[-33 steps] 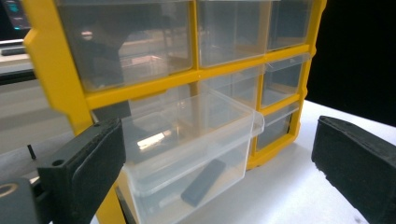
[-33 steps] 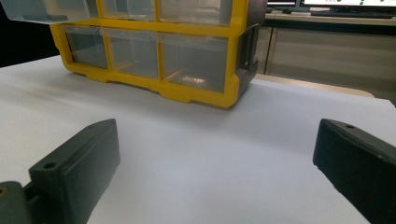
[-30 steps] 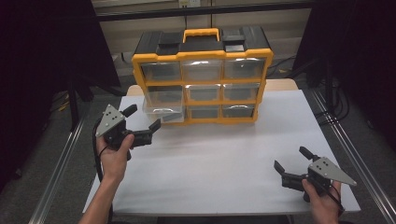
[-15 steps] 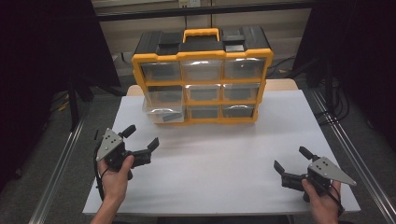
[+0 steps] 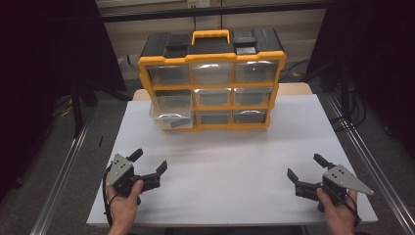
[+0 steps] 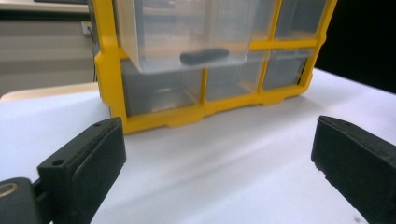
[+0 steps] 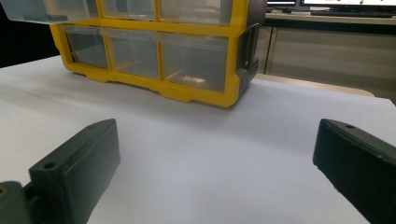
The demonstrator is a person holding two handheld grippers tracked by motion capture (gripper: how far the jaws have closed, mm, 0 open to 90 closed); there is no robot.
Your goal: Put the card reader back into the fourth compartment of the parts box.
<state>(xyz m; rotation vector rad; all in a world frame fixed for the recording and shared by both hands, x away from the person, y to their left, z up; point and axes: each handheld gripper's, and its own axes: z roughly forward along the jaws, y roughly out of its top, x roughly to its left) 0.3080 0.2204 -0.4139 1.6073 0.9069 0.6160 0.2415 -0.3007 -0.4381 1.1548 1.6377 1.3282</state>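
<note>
The yellow-framed plastic organiser cabinet with clear drawers and a black top with a yellow handle (image 5: 211,81) stands at the far side of the white desk (image 5: 230,166), well ahead of both hand-held grippers. Its clear middle-row drawer at the cabinet's left end (image 5: 169,115) is pulled out past the frame, and a small dark oblong piece (image 6: 204,56) lies inside it; the other drawers sit flush.

Your left hand-held gripper (image 5: 149,166) is near the front edge of the desk, low over the surface, with its jaws spread wide and nothing between them. Along its jaws, the open drawer is straight ahead and above, well apart from the tips.

Your right hand-held gripper (image 5: 304,169) is held near the front right corner of the desk, its jaws likewise spread and empty. From it, the cabinet lies ahead and to the left, well apart, with its bottom row of drawers (image 7: 140,51) facing the jaws.

Bare white desk lies between the two hand-held grippers.
</note>
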